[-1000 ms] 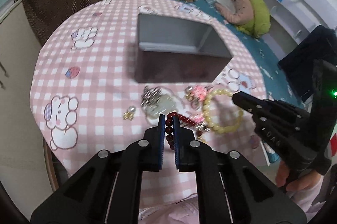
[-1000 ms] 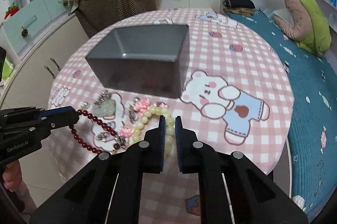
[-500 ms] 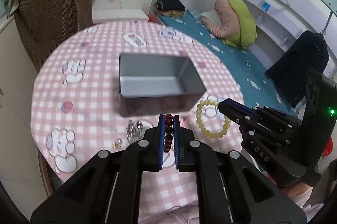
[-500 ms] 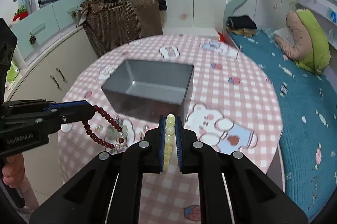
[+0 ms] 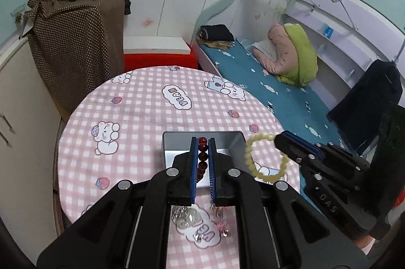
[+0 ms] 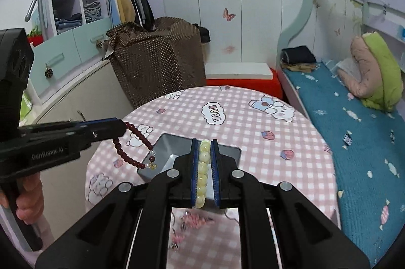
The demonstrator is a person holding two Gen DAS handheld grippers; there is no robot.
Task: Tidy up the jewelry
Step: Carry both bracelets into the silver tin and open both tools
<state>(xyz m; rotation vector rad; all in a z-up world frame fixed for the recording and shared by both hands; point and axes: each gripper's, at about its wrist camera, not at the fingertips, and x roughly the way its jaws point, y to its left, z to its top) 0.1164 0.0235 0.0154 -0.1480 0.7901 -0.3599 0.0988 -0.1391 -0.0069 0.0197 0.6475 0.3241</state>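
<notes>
Bracelets are lifted clear so they can drop into the grey tin (image 5: pixel 235 140): your left gripper (image 5: pixel 202 162) is clamped on the dark red bracelet (image 6: pixel 131 140), your right gripper (image 6: pixel 204 173) on the pale yellow bracelet (image 5: pixel 263 157).

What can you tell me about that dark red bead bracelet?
The dark red bead bracelet is a loop of round, glossy, wine-coloured beads, with a clear bead and a small yellowish charm at its lowest point. It hangs in the air, pinched at the top between the fingers of the left gripper, and dangles beside the grey metal tin, above the pink checked tablecloth. Nothing else touches it.
</notes>
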